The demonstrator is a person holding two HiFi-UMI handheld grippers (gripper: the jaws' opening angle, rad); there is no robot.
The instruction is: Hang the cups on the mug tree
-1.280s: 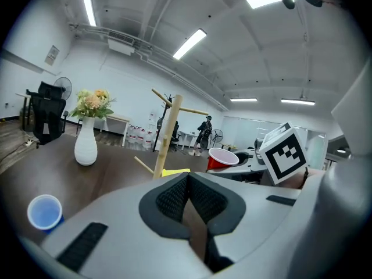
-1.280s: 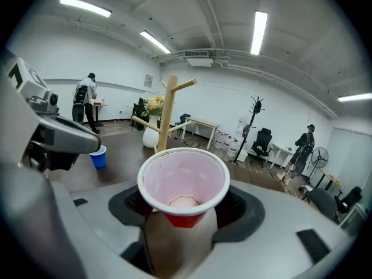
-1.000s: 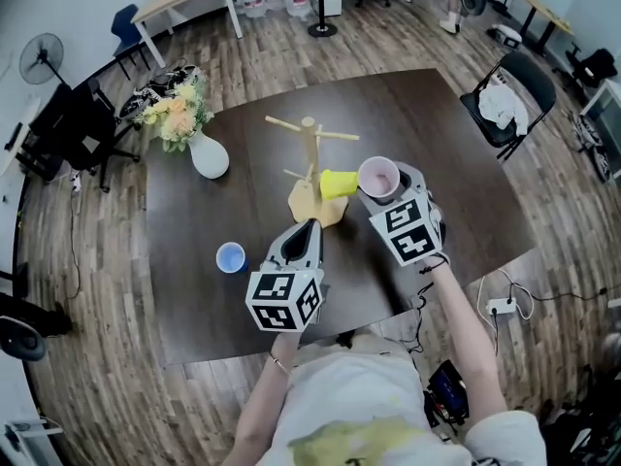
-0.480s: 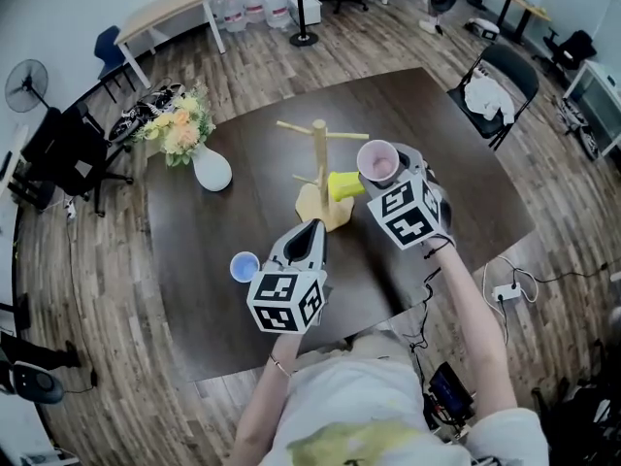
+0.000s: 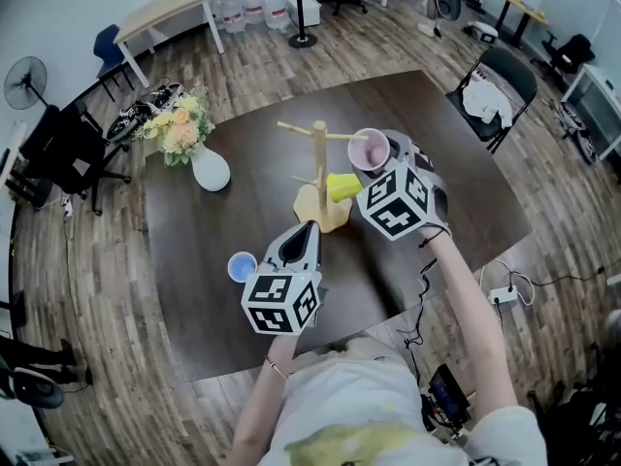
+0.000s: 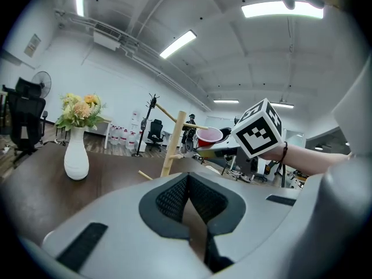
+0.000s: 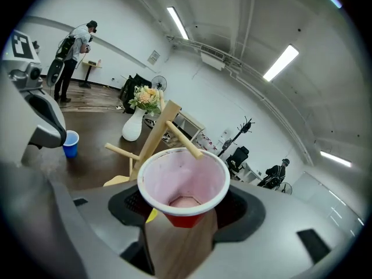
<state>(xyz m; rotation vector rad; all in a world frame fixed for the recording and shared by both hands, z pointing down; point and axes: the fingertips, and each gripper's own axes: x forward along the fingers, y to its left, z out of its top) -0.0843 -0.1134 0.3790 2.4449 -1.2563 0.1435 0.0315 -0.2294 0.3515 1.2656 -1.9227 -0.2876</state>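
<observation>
While left gripper [image 6: 187, 182] sits closed, empty, right gripper [image 7: 183, 215] clamps red cup [image 7: 182, 179], pale pink inside.

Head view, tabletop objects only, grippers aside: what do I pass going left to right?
white vase → blue cup → mug tree's post → yellow cup → red cup

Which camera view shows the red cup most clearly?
The right gripper view: the red cup fills the middle, gripped between the jaws, its open mouth facing the camera. The head view shows the red cup small, from above. The left gripper view shows the red cup far off, from the side.
</observation>
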